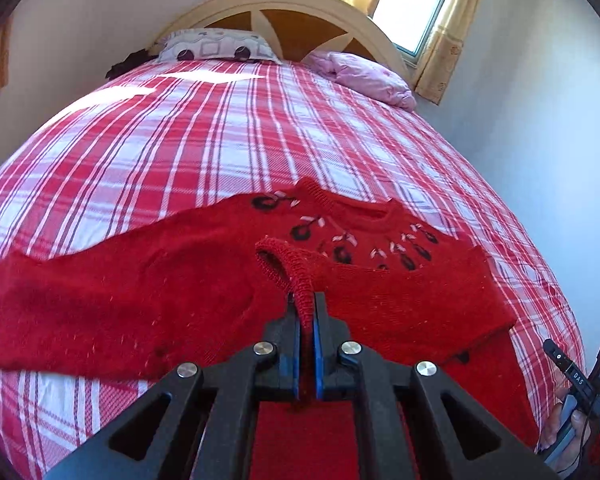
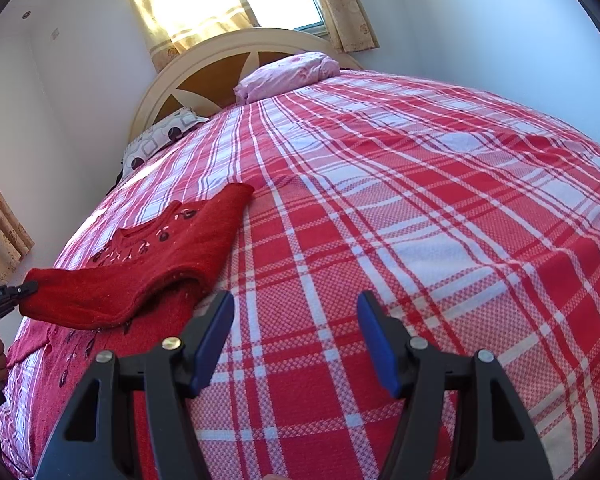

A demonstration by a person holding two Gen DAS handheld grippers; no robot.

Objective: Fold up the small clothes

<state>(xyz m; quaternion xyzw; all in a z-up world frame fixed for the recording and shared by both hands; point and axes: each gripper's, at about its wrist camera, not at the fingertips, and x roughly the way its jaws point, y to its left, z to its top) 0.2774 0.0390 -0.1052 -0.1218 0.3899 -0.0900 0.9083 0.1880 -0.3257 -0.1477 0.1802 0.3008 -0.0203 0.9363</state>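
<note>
A small red knitted sweater (image 1: 188, 280) with dark cherry motifs below its neckline lies flat on the bed. One sleeve stretches out to the left. The other sleeve (image 1: 400, 296) is drawn across the body, and its ribbed cuff (image 1: 296, 276) is pinched in my left gripper (image 1: 308, 300), which is shut on it. In the right wrist view the sweater (image 2: 172, 256) lies to the left, with the left gripper (image 2: 24, 290) holding the raised sleeve end. My right gripper (image 2: 296, 300) stands open above the bare bedspread beside the sweater, with nothing between its blue pads.
A red and white plaid bedspread (image 2: 380, 220) covers the whole bed. At the far end stand a cream headboard (image 1: 292, 4), a patterned pillow (image 1: 216, 46) and a pink pillow (image 1: 364, 76). A curtained window (image 1: 416, 4) is behind. A hand (image 1: 568, 436) shows at the lower right.
</note>
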